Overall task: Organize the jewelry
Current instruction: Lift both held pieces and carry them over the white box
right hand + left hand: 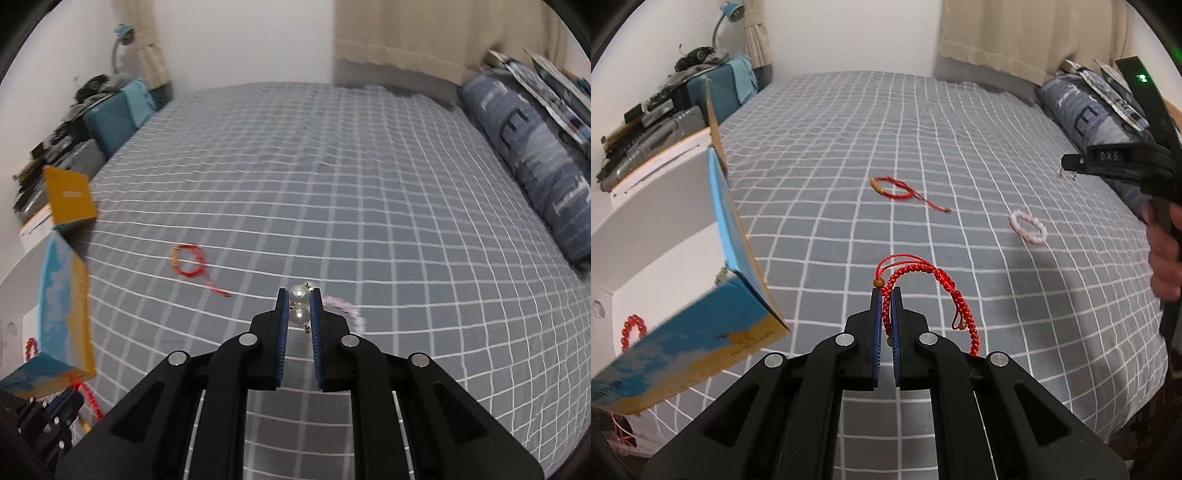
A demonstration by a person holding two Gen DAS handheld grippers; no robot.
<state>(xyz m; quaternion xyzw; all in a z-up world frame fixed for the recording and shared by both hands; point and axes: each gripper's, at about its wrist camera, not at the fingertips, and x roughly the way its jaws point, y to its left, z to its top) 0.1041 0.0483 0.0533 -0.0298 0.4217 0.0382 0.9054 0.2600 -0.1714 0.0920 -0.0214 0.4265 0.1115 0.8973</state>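
On checked bedspread (pixel 923 122): red bracelet (pixel 892 187), pink bead bracelet (pixel 1028 226), apart

Even, soft indoor light is seen throughout; faint shadows are cast on the bed (pixel 960 129). Strong fisheye bending and dark corners are shown. The right wrist view is smeared by motion blur.

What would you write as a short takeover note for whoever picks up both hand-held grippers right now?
Left hand-held gripper: shut on the red braided bracelet, lifted off the bed.
Right hand-held gripper: shut on two pearl pieces.
On the bed: red cord bracelet and pink bead bracelet.
Done: red bead bracelet lies in the open box at left.
Left: box both held pieces, then collect the two on the bed.
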